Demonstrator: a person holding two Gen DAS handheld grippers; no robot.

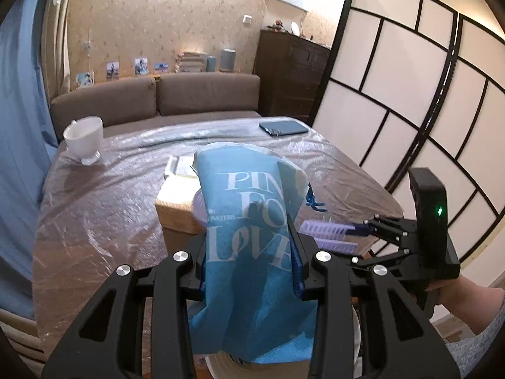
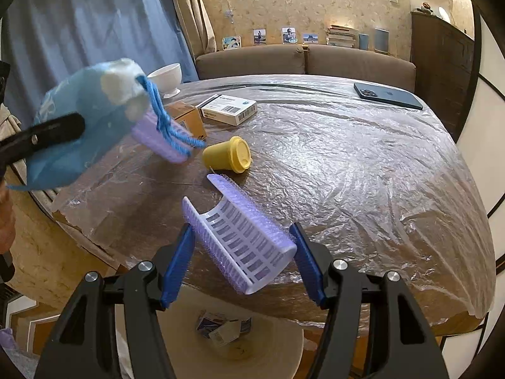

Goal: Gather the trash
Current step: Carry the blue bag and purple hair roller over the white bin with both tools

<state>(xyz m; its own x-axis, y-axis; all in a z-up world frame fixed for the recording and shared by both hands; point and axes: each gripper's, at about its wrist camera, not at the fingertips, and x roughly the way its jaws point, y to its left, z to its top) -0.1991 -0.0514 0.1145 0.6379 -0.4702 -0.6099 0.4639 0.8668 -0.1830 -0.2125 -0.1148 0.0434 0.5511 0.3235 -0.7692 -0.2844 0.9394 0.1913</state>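
Observation:
My left gripper [image 1: 249, 271] is shut on a blue paper bag [image 1: 249, 237] with white lettering and a blue cord handle; it also shows at the left in the right wrist view [image 2: 79, 117], held above the table edge. My right gripper [image 2: 243, 262] is shut on a purple half hair-roller [image 2: 240, 240], seen in the left wrist view [image 1: 328, 230] just right of the bag. Another purple roller piece [image 2: 157, 139] hangs by the bag. A yellow lidded cup [image 2: 228, 154] lies on its side on the table. A bin [image 2: 221, 341] with scraps stands below the table edge.
The table [image 2: 347, 173] is covered in plastic film. On it are a white footed cup [image 1: 83, 140], a brown box [image 1: 176, 211], a white box [image 2: 228, 109] and a dark phone [image 2: 386, 94]. A brown sofa [image 1: 157, 98] is behind; a panelled screen [image 1: 410, 94] at right.

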